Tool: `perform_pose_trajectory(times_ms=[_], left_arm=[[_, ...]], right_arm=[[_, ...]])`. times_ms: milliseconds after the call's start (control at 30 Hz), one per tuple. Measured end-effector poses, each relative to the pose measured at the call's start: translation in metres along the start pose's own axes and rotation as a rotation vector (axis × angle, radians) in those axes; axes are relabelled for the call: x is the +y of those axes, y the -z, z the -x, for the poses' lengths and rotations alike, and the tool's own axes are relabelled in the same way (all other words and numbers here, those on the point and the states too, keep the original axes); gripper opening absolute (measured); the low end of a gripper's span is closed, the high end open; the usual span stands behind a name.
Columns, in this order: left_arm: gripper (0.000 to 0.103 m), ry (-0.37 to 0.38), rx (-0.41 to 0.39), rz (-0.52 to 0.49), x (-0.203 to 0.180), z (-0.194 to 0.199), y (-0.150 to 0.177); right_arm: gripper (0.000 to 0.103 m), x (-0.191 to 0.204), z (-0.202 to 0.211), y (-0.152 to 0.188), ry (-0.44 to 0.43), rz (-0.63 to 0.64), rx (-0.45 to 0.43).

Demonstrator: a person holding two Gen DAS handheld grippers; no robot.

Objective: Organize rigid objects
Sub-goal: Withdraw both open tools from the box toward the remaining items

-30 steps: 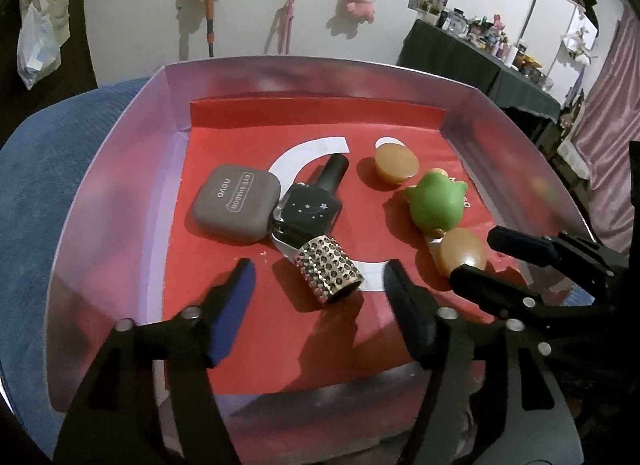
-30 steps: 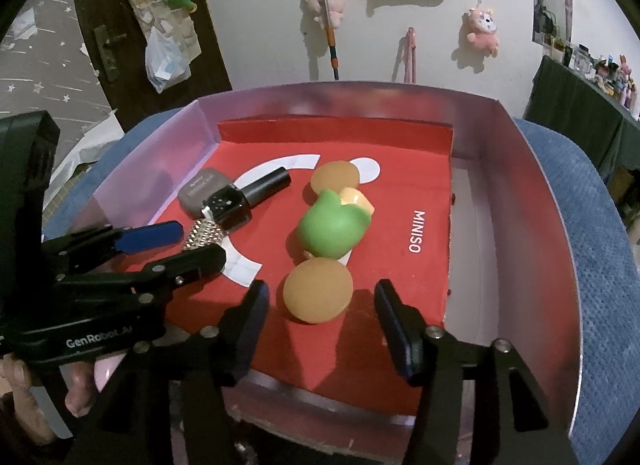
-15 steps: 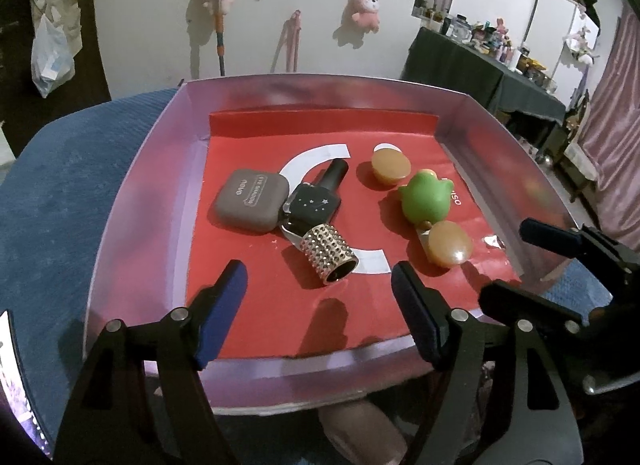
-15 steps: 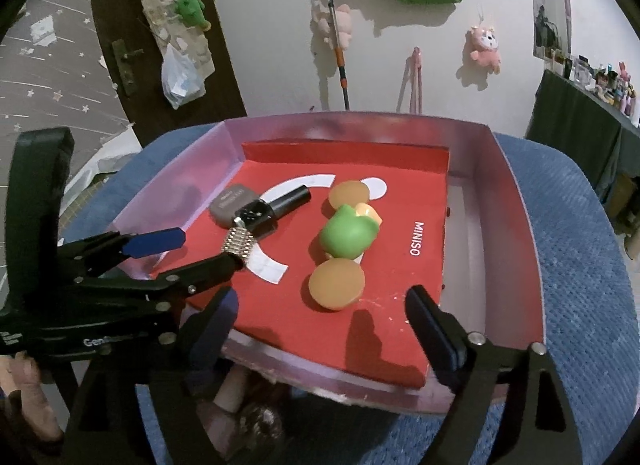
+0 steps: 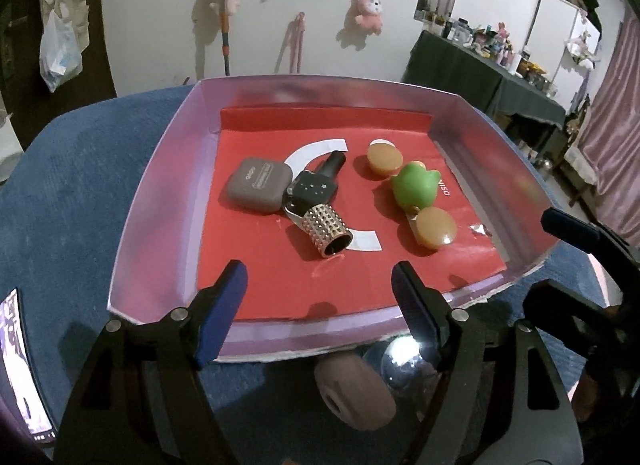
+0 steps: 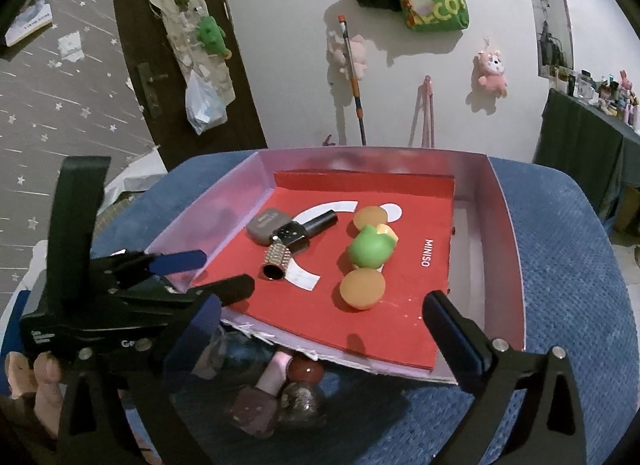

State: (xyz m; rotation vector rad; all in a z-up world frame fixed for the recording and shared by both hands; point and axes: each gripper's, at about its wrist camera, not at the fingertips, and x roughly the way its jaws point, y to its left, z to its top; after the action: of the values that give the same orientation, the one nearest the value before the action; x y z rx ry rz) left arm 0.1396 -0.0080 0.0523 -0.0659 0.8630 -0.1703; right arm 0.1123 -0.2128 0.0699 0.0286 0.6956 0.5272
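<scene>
A pink-walled box [image 5: 160,169] with a red floor holds a grey eye-shadow case [image 5: 258,185], a black starred nail-polish bottle [image 5: 318,185], a gold studded tube [image 5: 326,229], a green frog toy [image 5: 414,191] and two tan round caps [image 5: 384,157] [image 5: 434,227]. My left gripper [image 5: 318,311] is open and empty at the box's near wall. My right gripper [image 6: 324,325] is open and empty at the near edge of the box [image 6: 504,233]. The frog [image 6: 370,251] and the tube [image 6: 276,261] lie ahead of it.
Outside the near wall, on the blue seat [image 6: 568,265], lie a brown round piece [image 5: 354,391], a shiny silver ball [image 5: 402,361], a pink bottle [image 6: 266,389] and a dark red cap [image 6: 306,371]. A phone screen [image 5: 16,361] shows at far left.
Both grippers have pulled back and up from the box, from over its floor to its near edge. The objects outside the near wall have come into view. The things in the box lie as before.
</scene>
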Motion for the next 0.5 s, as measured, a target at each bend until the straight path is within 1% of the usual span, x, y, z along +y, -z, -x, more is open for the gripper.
perform_pose_trajectory(times_ms=[233, 267, 300, 367, 500], left_arm=[[0.074, -0.007, -0.019, -0.001, -0.002, 0.013, 0.010], [0.077, -0.009, -0.022, -0.002, -0.002, 0.015, 0.011], [0.085, -0.011, -0.026, -0.003, -0.002, 0.017, 0.012], [0.094, -0.009, -0.038, 0.000, -0.001, 0.021, 0.015], [0.095, -0.012, -0.052, 0.003, 0.000, 0.030, 0.020]], right_arm=[[0.103, 0.005, 0.010, 0.005, -0.010, 0.003, -0.017], [0.103, 0.006, 0.013, 0.006, -0.008, 0.007, -0.022], [0.103, 0.008, 0.014, 0.007, -0.005, 0.012, -0.026], [0.103, 0.010, 0.017, 0.010, -0.004, 0.020, -0.030], [0.103, 0.015, 0.020, 0.015, -0.003, 0.037, -0.033]])
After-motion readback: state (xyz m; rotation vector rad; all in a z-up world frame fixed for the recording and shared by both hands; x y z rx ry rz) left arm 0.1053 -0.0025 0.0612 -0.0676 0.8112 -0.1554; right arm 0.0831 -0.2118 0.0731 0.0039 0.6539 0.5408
